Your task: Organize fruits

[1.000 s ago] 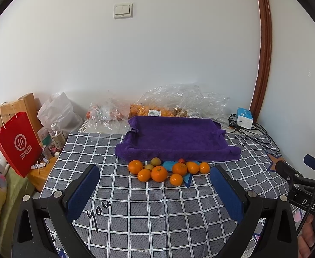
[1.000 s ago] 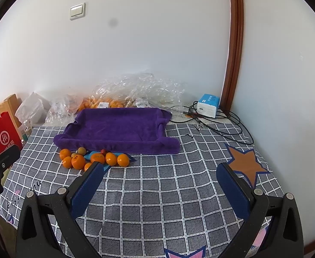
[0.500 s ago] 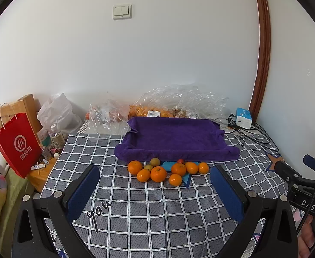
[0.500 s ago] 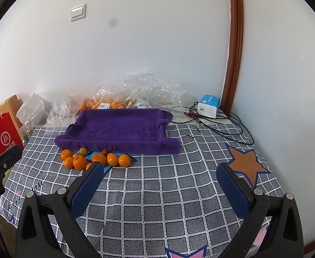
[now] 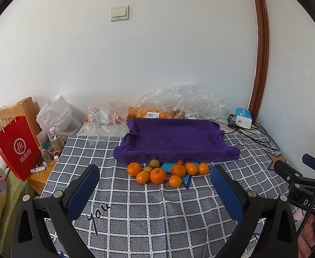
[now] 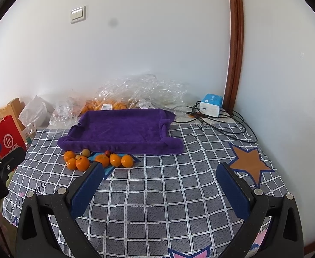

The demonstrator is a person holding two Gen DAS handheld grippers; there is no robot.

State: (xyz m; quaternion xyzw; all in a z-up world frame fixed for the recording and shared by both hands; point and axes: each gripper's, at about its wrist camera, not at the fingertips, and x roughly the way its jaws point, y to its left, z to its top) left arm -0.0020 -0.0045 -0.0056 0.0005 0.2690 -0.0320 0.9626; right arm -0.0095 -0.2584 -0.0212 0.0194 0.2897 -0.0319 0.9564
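your left gripper (image 5: 155,185) and right gripper (image 6: 159,182) are both spread wide, holding nothing; the oranges (image 5: 157,175) sit clustered on the checked tablecloth (image 5: 157,215), just before the purple towel tray (image 5: 174,137).

Both wrist cameras look from above the tabletop's (image 5: 157,225) near edge toward the far wall, left view set further left; both share the purple cloth tray (image 5: 174,138) (image 6: 123,130) and oranges (image 5: 157,175) (image 6: 102,160).
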